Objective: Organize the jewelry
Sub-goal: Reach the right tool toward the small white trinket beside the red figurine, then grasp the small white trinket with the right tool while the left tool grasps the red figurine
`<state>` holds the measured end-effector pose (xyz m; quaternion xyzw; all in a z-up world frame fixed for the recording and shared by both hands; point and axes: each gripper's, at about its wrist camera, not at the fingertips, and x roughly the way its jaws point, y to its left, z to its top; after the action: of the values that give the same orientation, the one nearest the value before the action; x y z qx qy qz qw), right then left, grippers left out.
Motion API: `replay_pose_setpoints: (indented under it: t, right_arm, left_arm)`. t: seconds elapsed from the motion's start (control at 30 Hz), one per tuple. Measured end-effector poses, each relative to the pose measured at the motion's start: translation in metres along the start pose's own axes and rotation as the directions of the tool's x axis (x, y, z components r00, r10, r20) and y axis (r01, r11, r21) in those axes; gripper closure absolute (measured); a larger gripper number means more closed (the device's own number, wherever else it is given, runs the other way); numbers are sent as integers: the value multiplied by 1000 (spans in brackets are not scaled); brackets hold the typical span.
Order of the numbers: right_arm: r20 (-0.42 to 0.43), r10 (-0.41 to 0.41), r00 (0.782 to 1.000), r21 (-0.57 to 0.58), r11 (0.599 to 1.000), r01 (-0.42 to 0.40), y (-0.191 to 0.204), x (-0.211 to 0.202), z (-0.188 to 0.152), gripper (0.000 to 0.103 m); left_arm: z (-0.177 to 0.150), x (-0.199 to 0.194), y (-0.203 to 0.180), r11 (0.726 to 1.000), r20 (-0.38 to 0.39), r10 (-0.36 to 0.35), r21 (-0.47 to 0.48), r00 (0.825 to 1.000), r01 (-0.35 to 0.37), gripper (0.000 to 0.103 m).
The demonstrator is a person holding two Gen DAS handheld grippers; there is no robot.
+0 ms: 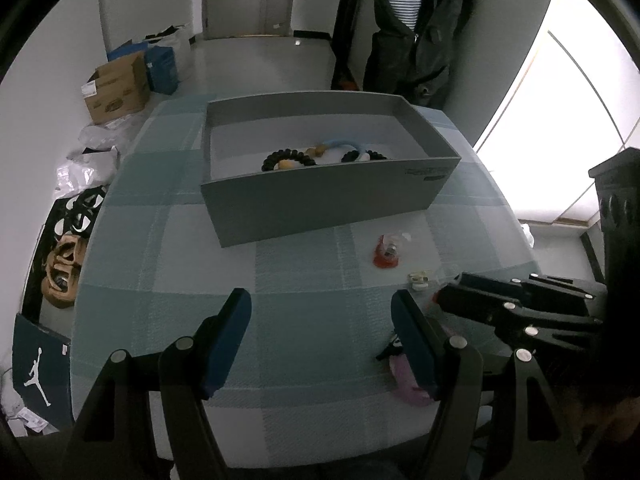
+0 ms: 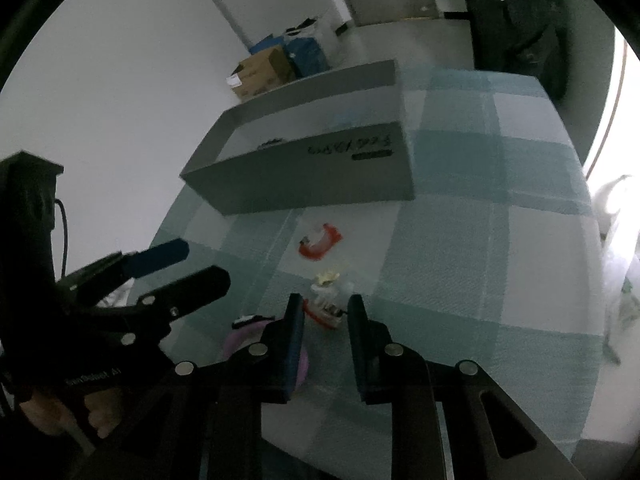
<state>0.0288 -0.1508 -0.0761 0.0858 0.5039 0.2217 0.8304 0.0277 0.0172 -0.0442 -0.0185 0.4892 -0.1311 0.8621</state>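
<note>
An open grey box (image 1: 320, 200) (image 2: 312, 184) stands at the back of the checked tablecloth, with dark bead bracelets (image 1: 288, 158) and a pale blue piece inside. In front of it lie a red bangle-like piece (image 1: 386, 256) (image 2: 320, 242) and a small cream piece (image 1: 418, 280) (image 2: 328, 278). My right gripper (image 2: 325, 312) (image 1: 440, 298) is closed narrowly on a small red and white piece (image 2: 326, 314) on the cloth. My left gripper (image 1: 320, 300) (image 2: 206, 262) hovers open and holds nothing. A pink bracelet (image 1: 406, 380) (image 2: 240, 338) lies by its right finger.
The table's left edge drops to a floor with cardboard boxes (image 1: 116, 88), plastic bags and sandals (image 1: 64, 272). A dark jacket (image 1: 420, 32) hangs behind the table. A bright window lies to the right. A hand (image 2: 96, 412) holds the left gripper's grip.
</note>
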Motion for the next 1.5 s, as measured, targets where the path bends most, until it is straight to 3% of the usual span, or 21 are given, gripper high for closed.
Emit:
replay_pose_setpoints:
  t: [0.4,0.63,1.03,1.2,1.37,1.5]
  right_arm:
    - [64,10,998,47,999,-13,-13,-19,8,82]
    - [107,7,994,97,995,-18,-27,-35,9,82]
    - [126,24,992,105,994,-37,-35,-49,9,82]
    - [124,20,992,115,993,-34,-39,-55,10,82]
    - [135,15,991,116,993,-31,-42,-64,7,82]
    - [134,7,991,131,991,-25,-44,-68,4,82]
  left_arm:
    - [15,14,-6,995,-26,-97,-17,995,97,35]
    - [17,25,-21,996,-60,-67,48,996,70,35]
    - [29,42,-28,991,-105,-133,10,986,135,36]
    - [32,45,-30,991,-124,-129,11,984,131,49]
    - [32,46,-37,993,-126,-98,51,987,106,75]
    - [31,45,-40,993,-125,-82,74,989,91,83]
